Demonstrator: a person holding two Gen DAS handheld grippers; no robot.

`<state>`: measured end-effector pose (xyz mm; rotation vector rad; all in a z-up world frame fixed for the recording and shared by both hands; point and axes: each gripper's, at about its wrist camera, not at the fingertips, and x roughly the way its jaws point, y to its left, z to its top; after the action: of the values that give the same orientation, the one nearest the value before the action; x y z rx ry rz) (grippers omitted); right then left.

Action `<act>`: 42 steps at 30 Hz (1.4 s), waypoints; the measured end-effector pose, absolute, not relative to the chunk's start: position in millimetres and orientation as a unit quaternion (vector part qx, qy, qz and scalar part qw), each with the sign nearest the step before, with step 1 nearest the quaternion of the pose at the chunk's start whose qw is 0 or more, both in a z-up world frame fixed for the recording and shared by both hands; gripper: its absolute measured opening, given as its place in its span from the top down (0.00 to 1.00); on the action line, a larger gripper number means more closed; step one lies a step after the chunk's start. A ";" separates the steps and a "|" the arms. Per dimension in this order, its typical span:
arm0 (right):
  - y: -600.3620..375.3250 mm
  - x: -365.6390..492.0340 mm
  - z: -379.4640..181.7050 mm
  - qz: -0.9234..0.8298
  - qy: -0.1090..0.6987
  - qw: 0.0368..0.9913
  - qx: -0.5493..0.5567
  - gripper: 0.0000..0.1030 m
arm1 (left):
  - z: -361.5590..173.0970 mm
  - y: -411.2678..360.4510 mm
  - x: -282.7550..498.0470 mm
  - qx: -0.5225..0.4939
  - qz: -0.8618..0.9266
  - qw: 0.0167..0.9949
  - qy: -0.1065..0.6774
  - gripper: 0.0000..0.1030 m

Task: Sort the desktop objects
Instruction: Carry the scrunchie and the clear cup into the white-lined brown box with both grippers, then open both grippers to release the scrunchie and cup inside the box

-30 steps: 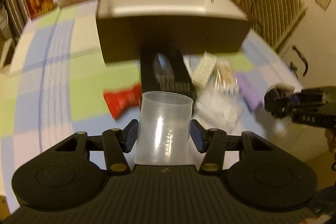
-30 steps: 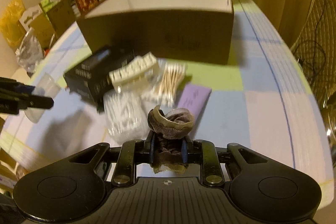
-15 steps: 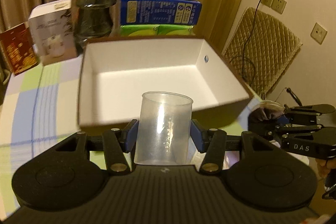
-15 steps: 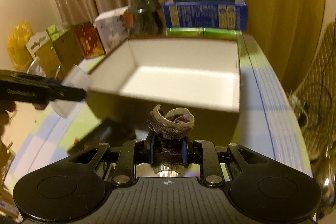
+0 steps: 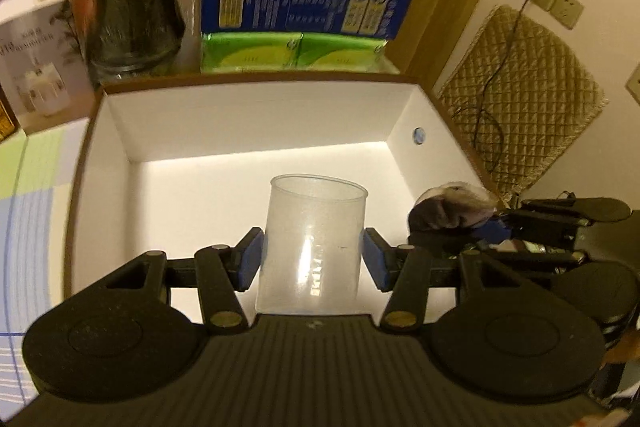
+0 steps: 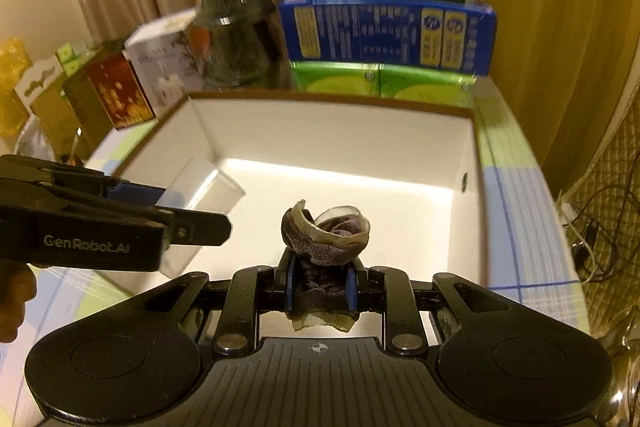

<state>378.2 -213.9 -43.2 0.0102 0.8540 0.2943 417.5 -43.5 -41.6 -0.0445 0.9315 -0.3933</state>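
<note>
With the left gripper (image 5: 312, 259) clamped on a cup (image 5: 314, 243) and the right gripper (image 6: 320, 287) on a sock (image 6: 324, 233), both were held over the box (image 5: 256, 119), release judged next.

Black ribbed left gripper (image 5: 312, 263), blue pads, brass screws, right gripper (image 6: 319, 287) alike

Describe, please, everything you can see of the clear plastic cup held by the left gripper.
The clear plastic cup is a translucent, slightly frosted tumbler with straight walls that widen a little toward an open round rim. Faint printed marks run down its side. It looks empty. The left gripper holds it upright, with a blue pad pressed against each side near its lower half. It hangs over the white inside of the open cardboard box, touching nothing else. In the right wrist view it appears tilted.
</note>
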 end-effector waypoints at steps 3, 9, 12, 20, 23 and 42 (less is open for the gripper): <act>-211.1 396.3 -60.8 0.131 0.438 0.890 -0.005 0.79 | -56.3 -47.2 436.0 -0.027 -0.179 0.866 0.466 0.53; -211.4 425.1 -85.6 0.125 0.477 0.870 -0.002 0.79 | -82.3 -45.6 463.1 -0.017 -0.168 0.852 0.495 0.53; -207.9 433.9 -91.6 0.127 0.486 0.865 -0.010 0.79 | -90.1 -42.1 475.1 -0.022 -0.168 0.846 0.506 0.53; -203.4 455.7 -101.3 0.123 0.505 0.854 -0.018 0.79 | -96.1 -40.9 490.9 -0.020 -0.173 0.840 0.514 0.48; -202.9 457.8 -102.4 0.122 0.509 0.852 -0.022 0.73 | -97.1 -39.6 493.2 -0.015 -0.171 0.841 0.514 0.38; -206.5 422.9 -71.3 0.104 0.460 0.882 -0.004 0.07 | -61.7 -12.2 458.8 0.017 -0.126 0.870 0.477 0.18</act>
<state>422.9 -206.5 -71.3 -0.0076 0.9584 0.2170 458.8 -12.2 -61.7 0.0350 0.9984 -0.2634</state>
